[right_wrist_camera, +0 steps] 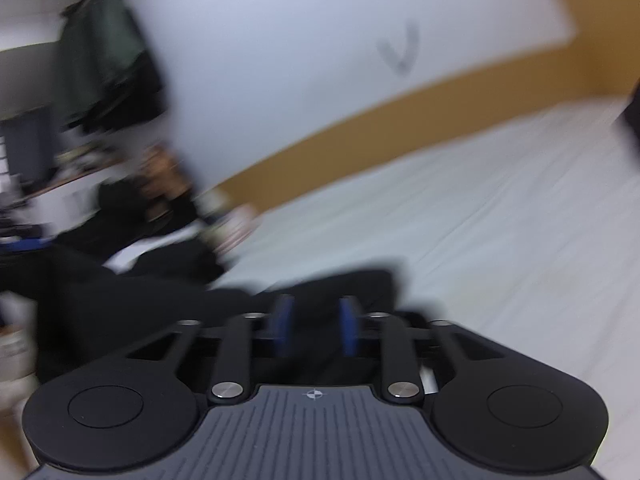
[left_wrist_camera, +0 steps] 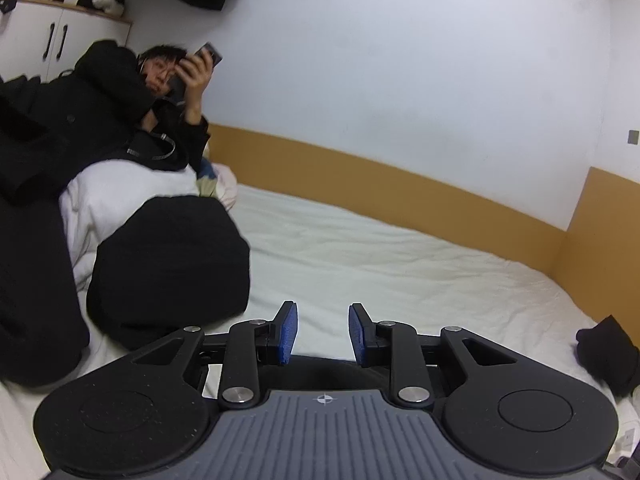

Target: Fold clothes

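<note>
Looking along your left gripper (left_wrist_camera: 323, 332), you see its two blue pads (left_wrist_camera: 289, 334) standing apart with white bed sheet (left_wrist_camera: 400, 264) showing in the gap between them and nothing held. A rounded black bundle of clothing (left_wrist_camera: 170, 258) lies on the sheet just ahead and to the left of those fingers, resting against a white duvet (left_wrist_camera: 120, 196) that is bunched up behind it. More black fabric (left_wrist_camera: 32, 280) fills the left edge of that view. A smaller dark garment (left_wrist_camera: 606, 346) sits apart at the far right edge of the bed, well away from the bundle. Beyond the duvet a person (left_wrist_camera: 120, 92) in black lies back with a phone (left_wrist_camera: 208, 54) raised in one hand, and a white cabinet (left_wrist_camera: 60, 38) with dark handles stands behind them. A tan panel (left_wrist_camera: 380, 188) runs along the base of the white wall around the bed. Your right gripper (right_wrist_camera: 315, 328) is seen through heavy motion blur; its blue pads (right_wrist_camera: 282, 326) are parted by a narrow gap, and a black garment (right_wrist_camera: 340, 284) lies spread on the sheet directly in front of and under them. You cannot tell from that view whether the pads touch the cloth, and the sheet (right_wrist_camera: 480, 220) beyond it lies bare up to the tan panel.
</note>
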### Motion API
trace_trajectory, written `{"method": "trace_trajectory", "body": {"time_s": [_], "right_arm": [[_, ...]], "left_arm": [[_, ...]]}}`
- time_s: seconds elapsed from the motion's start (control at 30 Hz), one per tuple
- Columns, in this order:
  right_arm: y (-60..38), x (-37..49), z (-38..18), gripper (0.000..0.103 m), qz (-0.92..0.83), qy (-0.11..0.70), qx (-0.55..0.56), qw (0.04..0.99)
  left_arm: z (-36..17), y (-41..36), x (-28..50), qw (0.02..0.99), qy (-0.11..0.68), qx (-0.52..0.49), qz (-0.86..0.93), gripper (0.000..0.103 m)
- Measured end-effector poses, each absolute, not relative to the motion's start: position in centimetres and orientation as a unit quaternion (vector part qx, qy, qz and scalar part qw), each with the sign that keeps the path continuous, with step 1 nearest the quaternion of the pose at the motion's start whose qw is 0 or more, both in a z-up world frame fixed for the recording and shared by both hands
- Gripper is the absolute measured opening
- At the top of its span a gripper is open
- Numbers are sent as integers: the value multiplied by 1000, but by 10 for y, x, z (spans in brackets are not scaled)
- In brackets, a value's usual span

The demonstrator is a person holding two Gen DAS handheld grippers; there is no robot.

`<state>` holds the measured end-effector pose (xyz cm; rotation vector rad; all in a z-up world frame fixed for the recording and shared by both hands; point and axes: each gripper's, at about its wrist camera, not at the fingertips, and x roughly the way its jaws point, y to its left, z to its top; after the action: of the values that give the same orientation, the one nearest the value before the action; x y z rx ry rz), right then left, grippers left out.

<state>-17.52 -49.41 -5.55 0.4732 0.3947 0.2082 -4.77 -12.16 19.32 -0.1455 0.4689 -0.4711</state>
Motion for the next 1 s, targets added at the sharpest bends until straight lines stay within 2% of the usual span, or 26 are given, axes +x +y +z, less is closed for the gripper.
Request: {"method": "trace_trajectory", "body": {"time_s": [0.1, 0.17, 0.23, 0.3, 0.43, 0.53, 0.57, 0.63, 0.67, 0.7, 0.77, 0.83, 0.9, 1.0], "right_arm": [[-461, -170, -66, 58, 113, 263, 178, 941], [-453, -167, -72, 58, 85, 280, 171, 941], [-454, -161, -74, 58, 74, 294, 184, 935], [-454, -155, -76, 58, 63, 307, 196, 929], [-452, -144, -80, 58, 44, 332, 208, 919], [-429, -135, -85, 58, 47, 341, 135, 929], [-420, -133, -88, 56, 41, 337, 102, 935], [-406, -130, -92, 37, 29, 329, 52, 942], [-406, -129, -92, 17, 24, 327, 56, 943], [-407, -128, -92, 10, 24, 325, 67, 943], [-412, -128, -87, 8, 31, 308, 100, 945], [-425, -137, -77, 7, 50, 282, 139, 948], [-436, -143, -66, 7, 68, 249, 175, 950], [-447, -145, -53, 7, 72, 217, 198, 953]], "left_arm": [[176, -116, -37, 945, 244, -62, -211, 32], [161, -117, -33, 935, 277, -55, -214, 38], [145, -127, -42, 918, 307, -52, -246, 39], [124, -150, -58, 894, 332, -34, -299, 52], [70, -204, -92, 853, 357, 29, -380, 52], [30, -240, -109, 818, 370, 62, -436, 52], [18, -249, -112, 806, 376, 69, -451, 52], [3, -263, -118, 801, 376, 90, -458, 52], [-2, -267, -121, 800, 370, 104, -460, 53], [-3, -269, -126, 800, 360, 120, -465, 54], [-2, -275, -130, 797, 345, 149, -473, 57], [1, -282, -132, 799, 327, 171, -475, 65], [-1, -290, -140, 803, 301, 193, -476, 80], [-5, -305, -150, 806, 267, 234, -474, 79]]}}
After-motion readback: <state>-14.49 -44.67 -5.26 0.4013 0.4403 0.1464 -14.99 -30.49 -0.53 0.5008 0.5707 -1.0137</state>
